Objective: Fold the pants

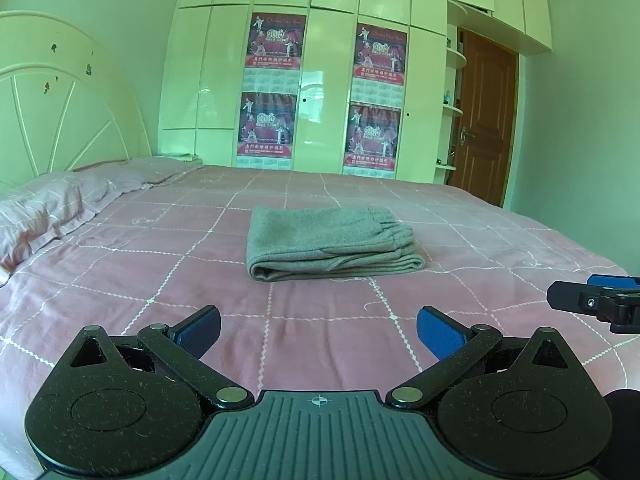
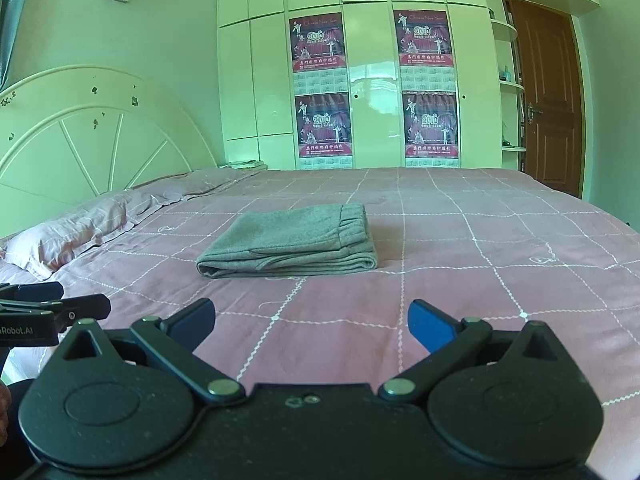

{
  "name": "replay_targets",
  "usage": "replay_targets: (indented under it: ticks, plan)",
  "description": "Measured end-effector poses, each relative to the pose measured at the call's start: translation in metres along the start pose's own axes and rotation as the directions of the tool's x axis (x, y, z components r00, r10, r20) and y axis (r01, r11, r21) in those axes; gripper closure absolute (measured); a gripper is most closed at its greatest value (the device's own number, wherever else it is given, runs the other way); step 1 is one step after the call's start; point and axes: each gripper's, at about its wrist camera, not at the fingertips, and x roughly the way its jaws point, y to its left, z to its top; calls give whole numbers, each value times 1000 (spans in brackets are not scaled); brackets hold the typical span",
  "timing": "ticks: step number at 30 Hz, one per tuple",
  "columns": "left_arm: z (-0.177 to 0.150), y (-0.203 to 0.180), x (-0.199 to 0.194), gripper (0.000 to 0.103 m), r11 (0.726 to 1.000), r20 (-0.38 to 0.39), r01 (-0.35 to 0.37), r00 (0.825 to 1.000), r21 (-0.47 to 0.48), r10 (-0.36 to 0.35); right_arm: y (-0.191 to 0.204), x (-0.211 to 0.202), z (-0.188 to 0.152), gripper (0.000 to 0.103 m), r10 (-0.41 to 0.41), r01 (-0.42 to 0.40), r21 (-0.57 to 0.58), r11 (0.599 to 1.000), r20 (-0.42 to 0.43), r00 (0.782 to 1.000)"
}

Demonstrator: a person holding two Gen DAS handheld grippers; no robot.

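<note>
Grey pants point(image 1: 332, 242) lie folded into a compact stack in the middle of the pink checked bed point(image 1: 160, 280), waistband on top at the right. They also show in the right wrist view point(image 2: 292, 246). My left gripper point(image 1: 318, 334) is open and empty, held over the sheet well short of the pants. My right gripper point(image 2: 312, 324) is open and empty too, also short of the pants. The right gripper's tip shows at the right edge of the left wrist view point(image 1: 592, 300). The left gripper's tip shows at the left edge of the right wrist view point(image 2: 56, 304).
A pink pillow point(image 1: 44, 212) lies at the left by the white headboard point(image 1: 52, 112). A white wardrobe point(image 1: 328, 92) with red posters stands behind the bed. A brown door point(image 1: 484, 120) is at the right.
</note>
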Motion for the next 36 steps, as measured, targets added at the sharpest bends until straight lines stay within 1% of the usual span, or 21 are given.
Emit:
replay_targets:
  ticks: [36]
  plan:
    - [-2, -2, 4, 0, 1000, -2, 10, 1000, 6, -10, -2, -2, 0, 6, -1, 1, 10, 1000, -2, 1000]
